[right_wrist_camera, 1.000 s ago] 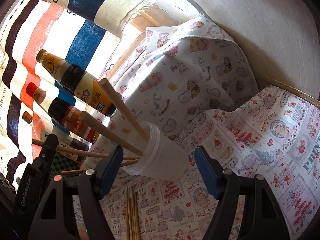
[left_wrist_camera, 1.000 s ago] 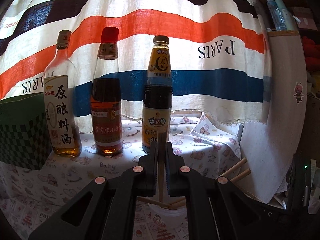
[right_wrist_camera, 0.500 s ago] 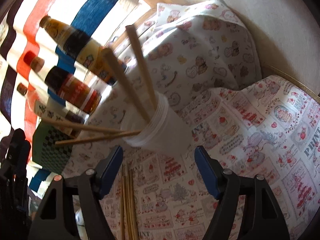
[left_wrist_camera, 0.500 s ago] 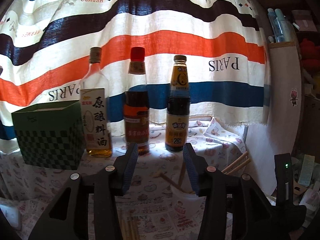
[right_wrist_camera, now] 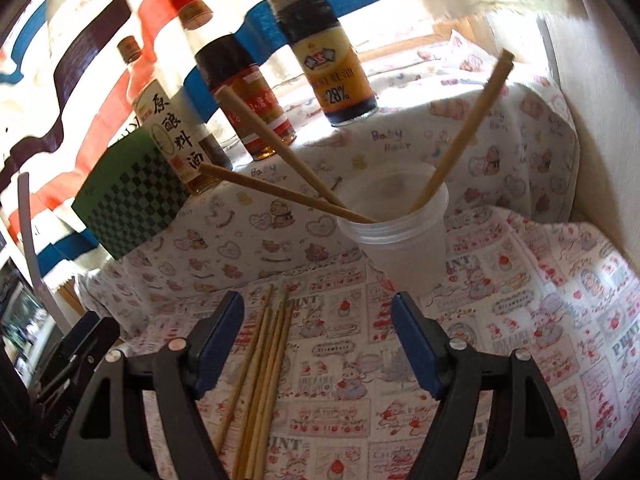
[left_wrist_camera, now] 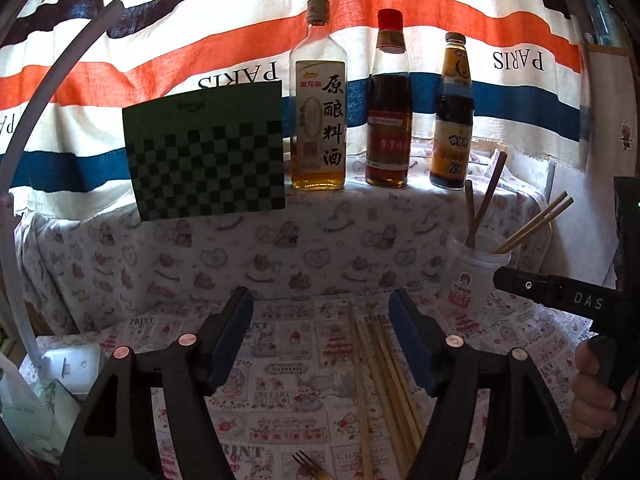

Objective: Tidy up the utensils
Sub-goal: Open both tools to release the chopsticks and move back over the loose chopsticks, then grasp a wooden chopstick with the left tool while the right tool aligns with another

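Observation:
A translucent plastic cup (right_wrist_camera: 400,240) stands on the printed cloth and holds several wooden chopsticks (right_wrist_camera: 280,152) that lean out of it. It also shows in the left wrist view (left_wrist_camera: 472,276), at the right. A bundle of loose chopsticks (left_wrist_camera: 380,368) lies flat on the cloth; it shows in the right wrist view (right_wrist_camera: 264,368) too. My left gripper (left_wrist_camera: 320,336) is open and empty, above the cloth, left of the bundle. My right gripper (right_wrist_camera: 318,344) is open and empty, just in front of the cup. A fork tip (left_wrist_camera: 306,466) shows at the bottom edge.
Three sauce bottles (left_wrist_camera: 390,100) and a green checkered box (left_wrist_camera: 206,152) stand on a raised ledge behind. A striped curtain (left_wrist_camera: 160,40) hangs at the back. A white wall panel (right_wrist_camera: 600,100) is at the right. A white object (left_wrist_camera: 74,366) lies at the left.
My left gripper was shut on a chopstick over the cup, then opened, let it go into the cup and drew back to the left. My right gripper backed away from the cup.

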Motion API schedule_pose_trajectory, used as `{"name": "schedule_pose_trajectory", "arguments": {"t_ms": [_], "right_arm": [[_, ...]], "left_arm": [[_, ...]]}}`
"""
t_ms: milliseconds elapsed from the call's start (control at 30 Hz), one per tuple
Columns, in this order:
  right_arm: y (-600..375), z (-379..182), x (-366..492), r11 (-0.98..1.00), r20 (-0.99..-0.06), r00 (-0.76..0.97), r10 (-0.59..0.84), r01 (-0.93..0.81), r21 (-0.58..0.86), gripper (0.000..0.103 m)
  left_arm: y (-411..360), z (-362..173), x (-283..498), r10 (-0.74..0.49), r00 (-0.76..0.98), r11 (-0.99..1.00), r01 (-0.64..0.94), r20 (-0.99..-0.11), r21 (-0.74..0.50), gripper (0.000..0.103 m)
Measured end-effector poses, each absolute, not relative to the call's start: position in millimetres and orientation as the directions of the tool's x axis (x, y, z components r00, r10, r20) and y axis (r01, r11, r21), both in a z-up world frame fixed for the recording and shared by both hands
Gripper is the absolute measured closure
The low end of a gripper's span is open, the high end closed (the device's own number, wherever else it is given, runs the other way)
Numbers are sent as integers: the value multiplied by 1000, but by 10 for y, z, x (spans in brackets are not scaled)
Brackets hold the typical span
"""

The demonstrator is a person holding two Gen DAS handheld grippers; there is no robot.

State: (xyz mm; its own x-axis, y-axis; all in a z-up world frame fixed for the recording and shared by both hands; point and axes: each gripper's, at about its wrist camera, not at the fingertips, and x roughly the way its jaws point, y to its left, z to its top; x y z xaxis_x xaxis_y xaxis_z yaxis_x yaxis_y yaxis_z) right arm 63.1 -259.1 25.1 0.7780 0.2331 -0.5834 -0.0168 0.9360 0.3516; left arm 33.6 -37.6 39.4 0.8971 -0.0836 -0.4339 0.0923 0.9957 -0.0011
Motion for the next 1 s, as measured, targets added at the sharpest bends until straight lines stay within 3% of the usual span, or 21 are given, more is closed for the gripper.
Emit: {"name": "schedule_pose_trajectory", "arguments": {"t_ms": [133,233,567,700,867,1000], "right_arm": [[-2423,242,623,987,-596,797,95,3,162,25],[-2389,159,675,984,-644,752,140,-31,178,25],[-2348,14,734,987,-722,679,131,-23,157,25],[-2327,-42,781,987,-744,656,131,-20,157,25],[-2320,-97,813,988,-762,634,127,-14,153,25],[-2309,-117,826,988,-771,624,131,-14,156,25]], "left_arm": [[-332,268,336,-100,880,995,99,-464,-28,24],[-326,183,318,-101,864,994,107,-494,-17,17],[-273,-225,676,-110,700,993,100,-706,-56,17],[-262,-375,750,-179,600,984,128,-779,-127,18],[-403,-456,721,-159,573,983,172,-804,-72,27],[-433,-532,743,-232,501,968,203,-834,-147,55]]}}
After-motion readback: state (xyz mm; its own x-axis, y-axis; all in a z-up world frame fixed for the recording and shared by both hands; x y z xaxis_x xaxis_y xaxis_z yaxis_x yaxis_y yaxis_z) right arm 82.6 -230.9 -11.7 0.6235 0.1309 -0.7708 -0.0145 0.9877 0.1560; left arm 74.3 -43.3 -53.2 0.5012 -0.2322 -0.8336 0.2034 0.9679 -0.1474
